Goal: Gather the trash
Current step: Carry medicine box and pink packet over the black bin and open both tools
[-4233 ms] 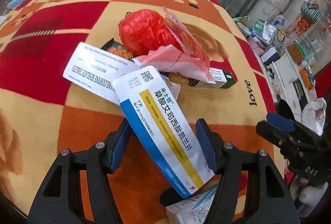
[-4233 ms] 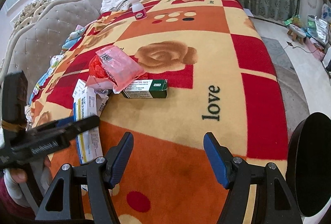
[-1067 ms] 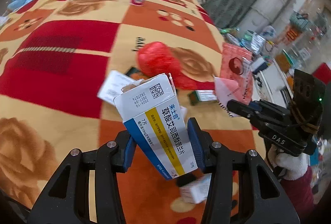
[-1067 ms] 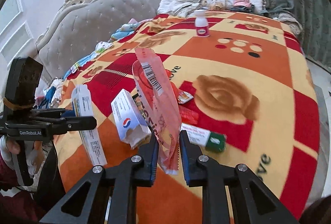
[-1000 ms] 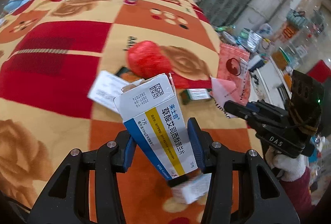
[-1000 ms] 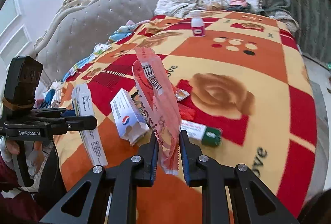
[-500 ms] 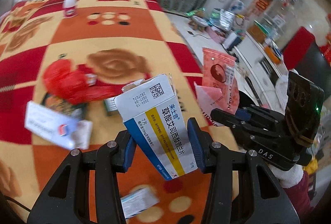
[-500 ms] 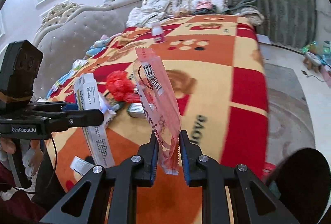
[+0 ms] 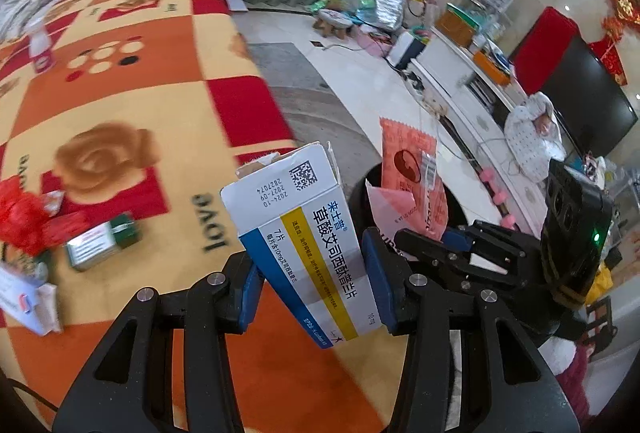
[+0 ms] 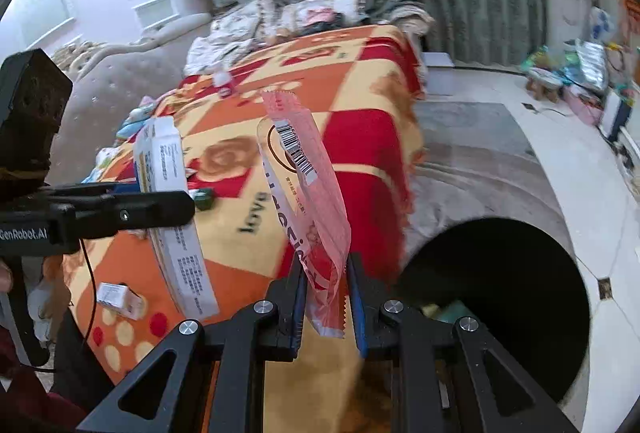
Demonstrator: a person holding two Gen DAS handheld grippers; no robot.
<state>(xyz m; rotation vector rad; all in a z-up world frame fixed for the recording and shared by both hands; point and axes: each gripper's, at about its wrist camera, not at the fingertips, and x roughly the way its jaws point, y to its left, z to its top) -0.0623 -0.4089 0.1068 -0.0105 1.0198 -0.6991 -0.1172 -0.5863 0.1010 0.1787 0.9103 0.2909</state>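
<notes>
My left gripper [image 9: 312, 285] is shut on a white, blue and yellow medicine box [image 9: 296, 233], held upright above the blanket's front edge; it also shows in the right wrist view [image 10: 172, 201]. My right gripper [image 10: 326, 305] is shut on a pink snack wrapper [image 10: 304, 185], which stands up from the jaws; it also shows in the left wrist view [image 9: 412, 181]. A black trash bin [image 10: 492, 297] stands on the floor just right of the right gripper; its rim [image 9: 360, 189] shows behind the box.
On the patterned blanket [image 9: 120, 105] lie a green-and-white box [image 9: 104, 241], a crumpled red bag [image 9: 20, 221], a white box [image 9: 24, 297], a small carton [image 10: 120, 299] and a small bottle [image 9: 40, 49]. Cluttered floor and furniture [image 9: 460, 33] lie to the right.
Both grippers have swung right, away from the trash pile toward the bed's edge and the black bin, each still holding its item. The bin is now large in the right wrist view.
</notes>
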